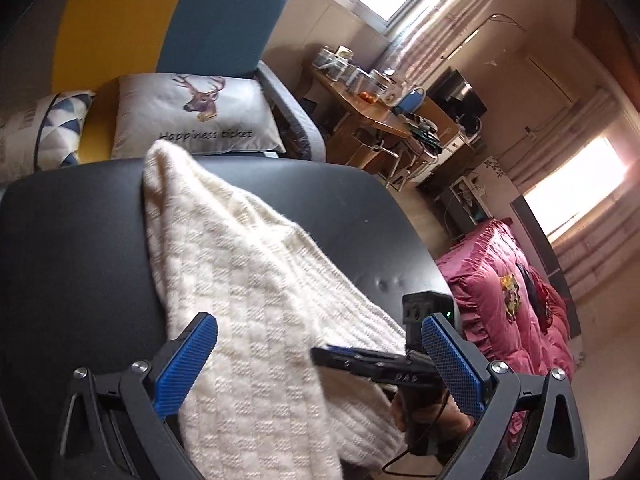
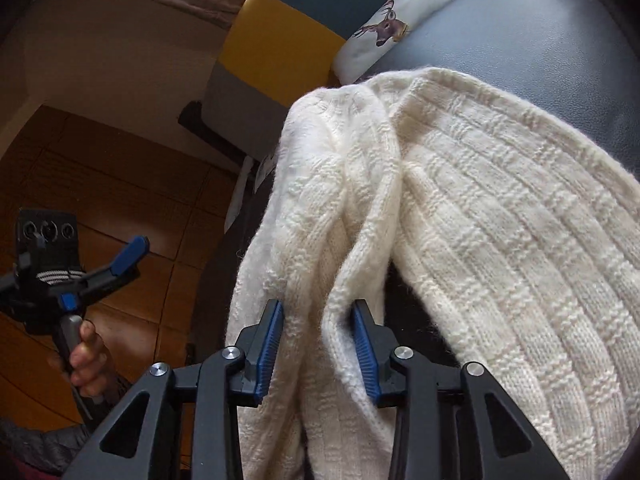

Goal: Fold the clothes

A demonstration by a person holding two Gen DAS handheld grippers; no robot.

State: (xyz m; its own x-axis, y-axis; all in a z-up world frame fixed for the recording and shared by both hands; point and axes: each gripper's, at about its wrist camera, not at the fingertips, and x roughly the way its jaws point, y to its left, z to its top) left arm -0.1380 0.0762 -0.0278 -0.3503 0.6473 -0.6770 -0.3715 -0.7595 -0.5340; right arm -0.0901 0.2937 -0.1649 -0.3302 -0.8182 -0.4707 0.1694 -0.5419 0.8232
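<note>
Item: cream knit sweater (image 1: pixel 248 280), draped across black tabletop (image 1: pixel 80 240), bunched end hanging off its edge. Right hand-held gripper (image 2: pixel 318 344): pinching that bunched fold. Left hand-held gripper (image 1: pixel 320 360): spread wide, empty. Handling advice: keep the pinch firm, lift clear, lay fold flat, edges aligned.

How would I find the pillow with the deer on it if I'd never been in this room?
Look past the black table to the sofa with the yellow and blue back. Two pillows lean on it, side by side. The deer pillow is the white one nearer the sofa's grey arm, with an antlered head and the words "Happiness ticket"; the other pillow has blue triangles.
</note>
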